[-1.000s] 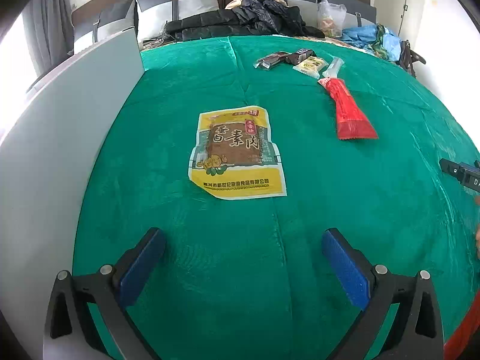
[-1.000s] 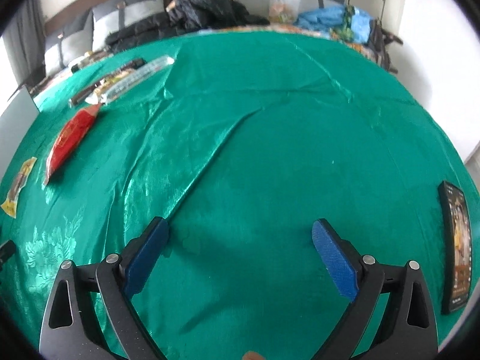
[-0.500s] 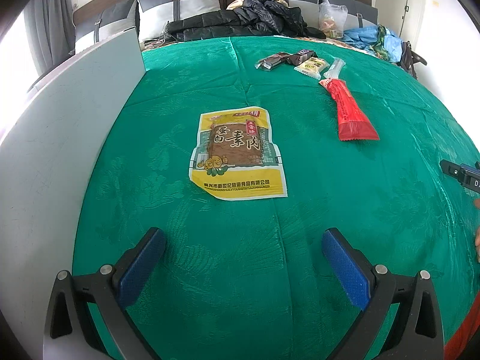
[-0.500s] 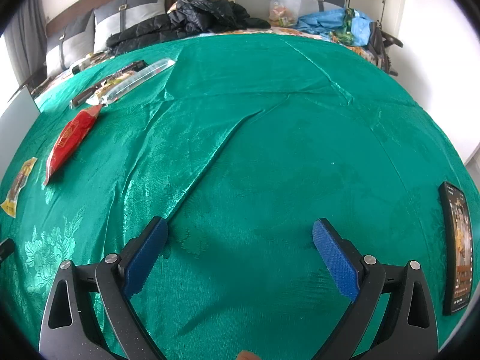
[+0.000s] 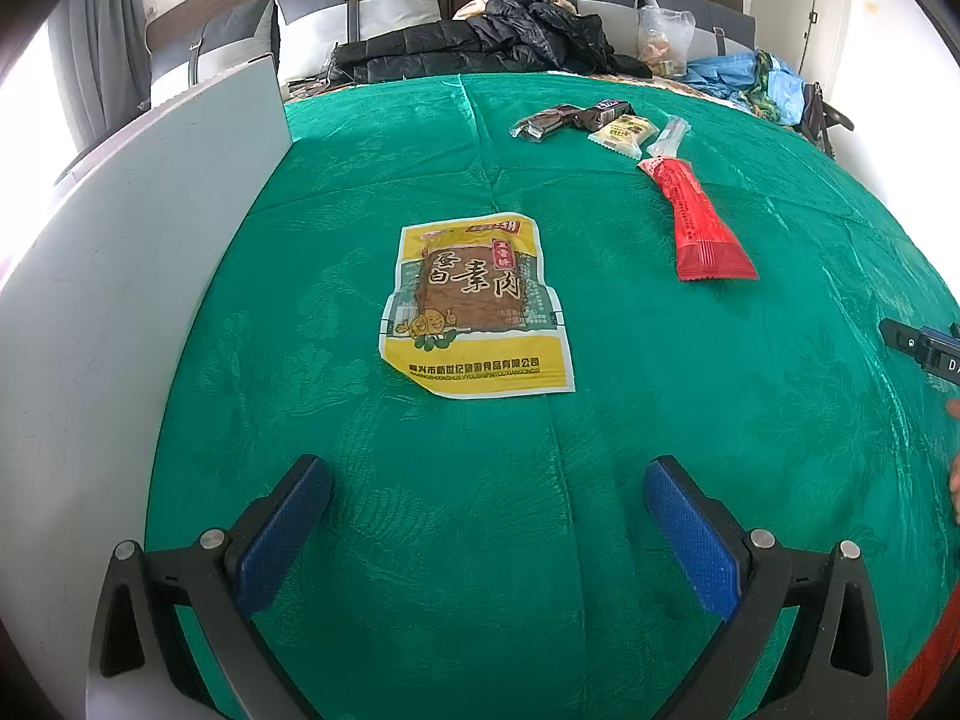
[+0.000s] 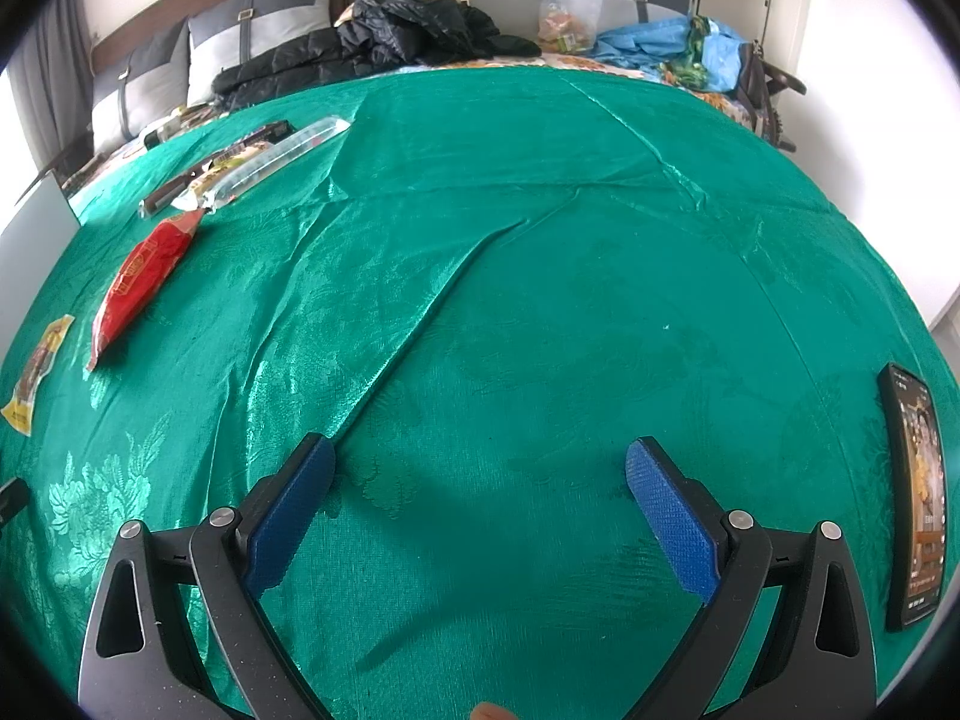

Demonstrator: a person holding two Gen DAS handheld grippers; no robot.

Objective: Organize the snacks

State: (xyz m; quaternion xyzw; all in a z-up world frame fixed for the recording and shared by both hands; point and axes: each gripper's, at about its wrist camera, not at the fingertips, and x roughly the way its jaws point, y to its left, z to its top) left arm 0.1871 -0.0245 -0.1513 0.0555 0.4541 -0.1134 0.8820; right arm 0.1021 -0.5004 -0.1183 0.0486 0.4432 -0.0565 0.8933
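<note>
A flat yellow snack packet [image 5: 477,306] lies on the green cloth [image 5: 660,390], straight ahead of my left gripper [image 5: 486,474], which is open and empty just short of it. A red packet [image 5: 699,222] lies further right, with dark bars [image 5: 561,118], a pale yellow pack [image 5: 621,133] and a clear tube [image 5: 667,135] beyond it. My right gripper [image 6: 480,459] is open over bare green cloth [image 6: 540,300]. In its view the red packet [image 6: 144,276], the clear tube [image 6: 282,159] and the yellow packet [image 6: 36,372] lie far to the left.
A grey-white box wall [image 5: 120,252] stands along the left. A phone [image 6: 915,492] lies at the right of the cloth. Black jackets [image 5: 498,42], a clear plastic bag [image 5: 663,42], blue cloth [image 5: 744,78] and grey cushions sit at the back. The other gripper's edge [image 5: 924,348] shows at right.
Both views have drifted slightly: the snacks sit a little lower and nearer in the frames. Both grippers stay open and hold nothing.
</note>
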